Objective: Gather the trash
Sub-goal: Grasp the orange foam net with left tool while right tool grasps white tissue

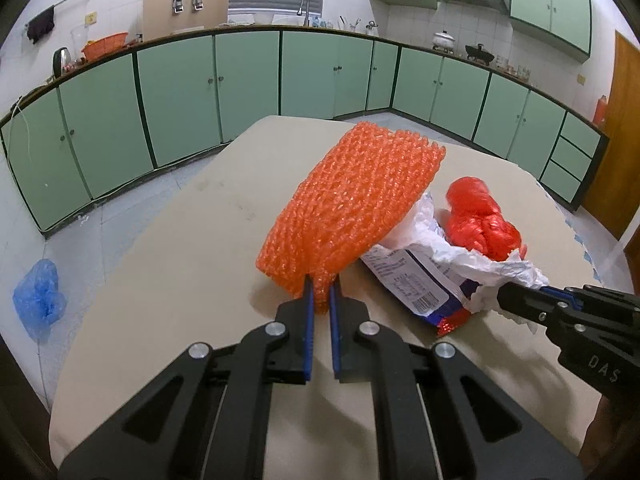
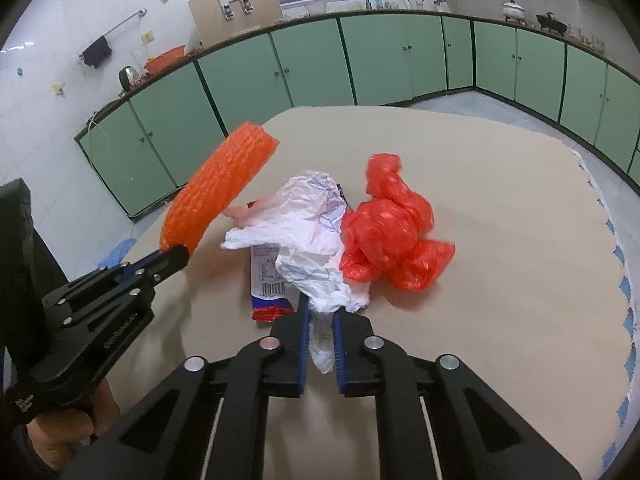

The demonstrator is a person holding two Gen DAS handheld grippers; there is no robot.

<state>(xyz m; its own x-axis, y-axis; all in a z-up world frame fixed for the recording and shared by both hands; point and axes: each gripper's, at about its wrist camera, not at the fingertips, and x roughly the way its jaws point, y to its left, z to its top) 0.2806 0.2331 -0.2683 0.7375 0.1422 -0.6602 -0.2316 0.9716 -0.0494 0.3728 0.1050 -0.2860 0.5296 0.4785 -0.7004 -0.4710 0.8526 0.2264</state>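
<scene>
My left gripper (image 1: 322, 288) is shut on an orange foam net sleeve (image 1: 352, 200) and holds it up above the beige table (image 1: 180, 240); the sleeve also shows in the right wrist view (image 2: 218, 192), with the left gripper (image 2: 176, 256) below it. My right gripper (image 2: 320, 308) is shut on the edge of a crumpled white plastic bag (image 2: 308, 224); it shows in the left wrist view (image 1: 508, 300) too. A crumpled red plastic bag (image 2: 388, 232) lies against the white bag (image 1: 452, 252). A blue-and-white snack wrapper (image 2: 266, 280) lies flat beside and partly under it.
Green kitchen cabinets (image 1: 180, 92) run along the walls behind the table. A blue plastic bag (image 1: 38, 296) lies on the tiled floor to the left. The table's right edge (image 2: 616, 248) has a scalloped blue trim. A brown door (image 1: 616, 140) stands at far right.
</scene>
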